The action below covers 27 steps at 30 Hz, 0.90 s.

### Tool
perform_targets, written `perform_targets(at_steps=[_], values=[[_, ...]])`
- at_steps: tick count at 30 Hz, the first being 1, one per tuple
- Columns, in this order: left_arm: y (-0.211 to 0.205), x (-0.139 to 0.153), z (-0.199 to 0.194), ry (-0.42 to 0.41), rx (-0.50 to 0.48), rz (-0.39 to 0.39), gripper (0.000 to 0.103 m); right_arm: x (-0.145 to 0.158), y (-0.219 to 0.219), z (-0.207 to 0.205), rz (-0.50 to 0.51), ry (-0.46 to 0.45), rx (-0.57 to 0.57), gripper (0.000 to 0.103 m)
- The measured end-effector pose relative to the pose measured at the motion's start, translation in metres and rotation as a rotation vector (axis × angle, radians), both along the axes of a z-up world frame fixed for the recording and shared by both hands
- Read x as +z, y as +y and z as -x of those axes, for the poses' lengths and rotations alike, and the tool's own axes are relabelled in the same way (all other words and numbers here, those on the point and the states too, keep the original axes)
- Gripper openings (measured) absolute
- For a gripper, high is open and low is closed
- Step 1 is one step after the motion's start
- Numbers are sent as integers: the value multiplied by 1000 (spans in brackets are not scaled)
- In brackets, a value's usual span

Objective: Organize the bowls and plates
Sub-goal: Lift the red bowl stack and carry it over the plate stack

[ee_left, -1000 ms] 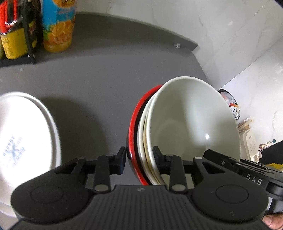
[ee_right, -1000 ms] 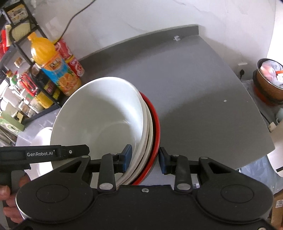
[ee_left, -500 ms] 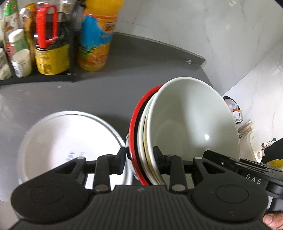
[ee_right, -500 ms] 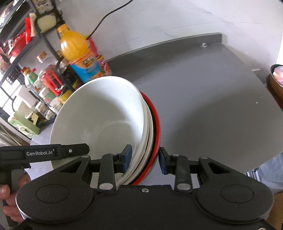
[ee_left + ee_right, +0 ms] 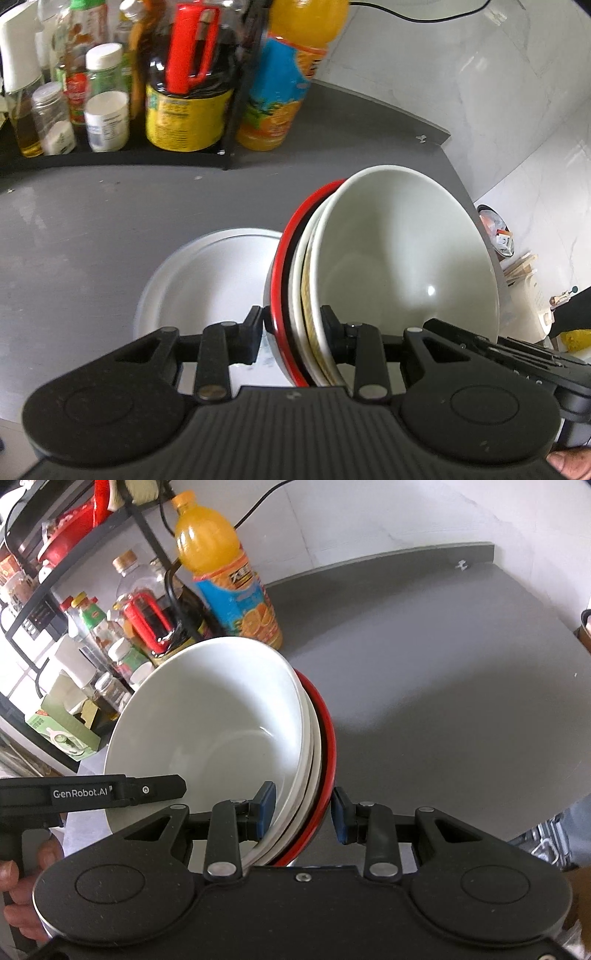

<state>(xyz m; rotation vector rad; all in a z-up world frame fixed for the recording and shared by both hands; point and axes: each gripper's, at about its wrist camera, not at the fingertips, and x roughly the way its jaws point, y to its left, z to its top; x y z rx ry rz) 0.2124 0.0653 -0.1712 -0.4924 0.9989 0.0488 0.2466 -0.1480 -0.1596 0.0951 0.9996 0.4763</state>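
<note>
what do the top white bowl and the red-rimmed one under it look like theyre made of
White bowl: probably glazed ceramic; glossy, with a sharp highlight inside. Red-rimmed bowl: smooth red edge over black, possibly lacquer-look melamine or plastic; too little shows to be sure.

Over the last second the stack of bowls (image 5: 388, 266), gripped on both sides, has swung leftward across the grey countertop (image 5: 92, 229) toward the condiment rack (image 5: 122, 96) at its back-left edge. In the left wrist view, the white plates (image 5: 207, 280), a second ago at the frame's left edge, now lie directly beneath the stack's red-rimmed side. The orange juice bottle (image 5: 229, 579) and rack bottles, earlier small in the corner, now loom large just behind the bowls, while the countertop's far right corner has slid toward the frame's edge.
</note>
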Motion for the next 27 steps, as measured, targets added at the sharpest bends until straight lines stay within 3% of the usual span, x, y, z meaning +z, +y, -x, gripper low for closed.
perform_targets(at_steps=[11,27], values=[[34,-11,14,12,-13,11,30,-12,33,23,14,30,-17,32],[57,-26,10,29,-19,38,31,-23,52,22,22,49,-55,32]])
